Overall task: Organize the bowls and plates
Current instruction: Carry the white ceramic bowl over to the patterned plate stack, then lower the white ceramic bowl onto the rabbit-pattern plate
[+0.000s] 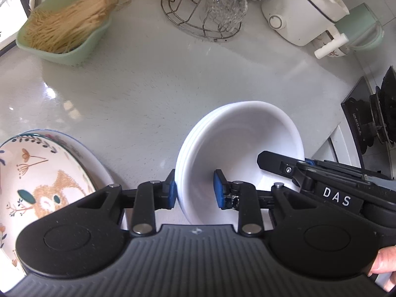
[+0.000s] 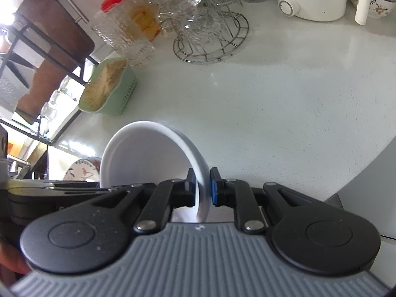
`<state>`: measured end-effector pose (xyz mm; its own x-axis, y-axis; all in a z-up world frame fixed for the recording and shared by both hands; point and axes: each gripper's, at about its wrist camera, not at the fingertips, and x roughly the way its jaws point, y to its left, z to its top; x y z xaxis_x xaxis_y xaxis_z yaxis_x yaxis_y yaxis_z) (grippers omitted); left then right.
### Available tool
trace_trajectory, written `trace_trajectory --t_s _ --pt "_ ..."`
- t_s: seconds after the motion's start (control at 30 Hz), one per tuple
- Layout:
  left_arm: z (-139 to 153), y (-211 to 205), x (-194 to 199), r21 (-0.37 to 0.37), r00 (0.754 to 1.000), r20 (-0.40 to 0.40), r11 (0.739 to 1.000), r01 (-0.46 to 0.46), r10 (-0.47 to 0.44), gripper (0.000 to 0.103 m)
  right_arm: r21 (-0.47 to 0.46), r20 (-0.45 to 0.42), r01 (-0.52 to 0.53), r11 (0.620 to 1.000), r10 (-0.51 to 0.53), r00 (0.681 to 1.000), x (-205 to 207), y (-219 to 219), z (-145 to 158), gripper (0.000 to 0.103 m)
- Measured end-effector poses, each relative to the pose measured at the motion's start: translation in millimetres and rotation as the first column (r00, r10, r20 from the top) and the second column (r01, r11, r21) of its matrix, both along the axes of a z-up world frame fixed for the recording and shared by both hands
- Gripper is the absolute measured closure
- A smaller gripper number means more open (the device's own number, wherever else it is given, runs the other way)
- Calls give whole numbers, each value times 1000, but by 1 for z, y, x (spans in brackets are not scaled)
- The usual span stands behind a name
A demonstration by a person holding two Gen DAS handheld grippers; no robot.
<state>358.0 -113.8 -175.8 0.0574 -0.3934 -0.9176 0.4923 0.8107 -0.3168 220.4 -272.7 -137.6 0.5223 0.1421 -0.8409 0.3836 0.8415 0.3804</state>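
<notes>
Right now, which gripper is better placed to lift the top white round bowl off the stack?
Probably right: the right gripper pinches only the top white bowl; the left gripper straddles the whole stack.
</notes>
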Motion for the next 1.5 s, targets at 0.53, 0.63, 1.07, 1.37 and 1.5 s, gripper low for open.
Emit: trace_trajectory --t_s 0.53,0.63,1.07,1.37,1.5 --pt "32 56 -2 -39 995 3 994 -103 104 70 -7 40 -103 995 103 994 12 37 31 87" --pt "37 68 -2 -45 992 8 991 -122 123 70 -12 49 -127 992 127 991 16 47 35 87" --pt "37 146 -10 -78 969 -41 966 -248 246 70 -30 50 -265 964 266 963 32 106 40 87" --pt "24 195 -11 -65 938 -52 936 -345 342 70 -29 9 -376 926 376 927 50 150 28 87" --pt "14 212 -4 -68 917 -70 915 -398 393 70 -26 -11 -402 915 402 915 61 166 21 87"
